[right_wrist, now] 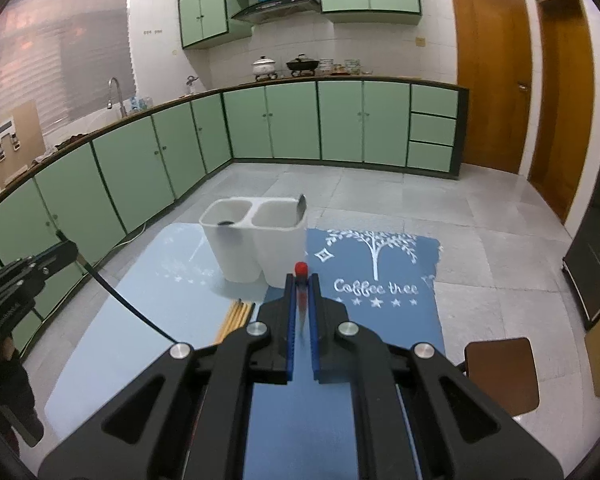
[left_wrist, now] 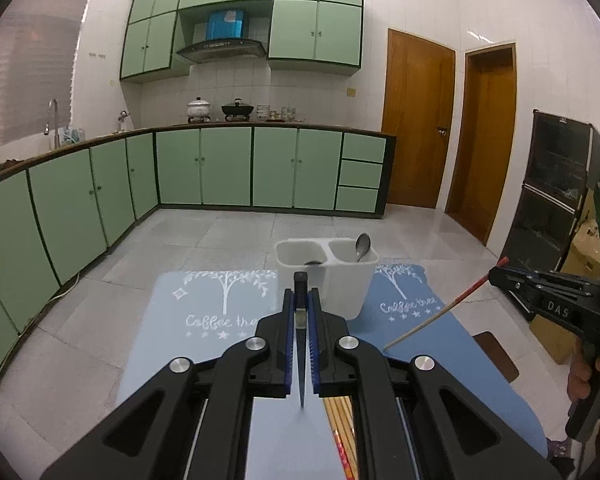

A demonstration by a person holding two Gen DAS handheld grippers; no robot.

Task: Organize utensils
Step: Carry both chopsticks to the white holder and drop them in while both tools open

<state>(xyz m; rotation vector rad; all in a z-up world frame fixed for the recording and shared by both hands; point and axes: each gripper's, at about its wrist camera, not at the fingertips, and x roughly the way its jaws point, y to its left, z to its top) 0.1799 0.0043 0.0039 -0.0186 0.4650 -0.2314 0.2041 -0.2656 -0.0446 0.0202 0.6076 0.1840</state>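
A white two-compartment holder (left_wrist: 332,284) (right_wrist: 256,252) stands on the blue mats. A metal spoon (left_wrist: 362,246) (right_wrist: 301,204) leans in its right compartment, and a dark object (left_wrist: 315,263) (right_wrist: 224,223) lies in the left one. My left gripper (left_wrist: 301,294) (right_wrist: 66,250) is shut on a black chopstick (left_wrist: 301,344) (right_wrist: 128,304), just short of the holder. My right gripper (right_wrist: 301,280) (left_wrist: 500,274) is shut on a red-tipped wooden chopstick (right_wrist: 301,280) (left_wrist: 440,312), to the holder's right. Several wooden chopsticks (left_wrist: 342,432) (right_wrist: 236,314) lie on the mat.
A light blue mat (left_wrist: 204,320) (right_wrist: 140,312) and a darker "Coffee tree" mat (left_wrist: 432,340) (right_wrist: 380,312) cover the table. A brown stool (right_wrist: 500,376) (left_wrist: 496,354) stands to the right, beside a black glass-door cabinet (left_wrist: 556,200). Green kitchen cabinets (left_wrist: 204,168) line the far walls.
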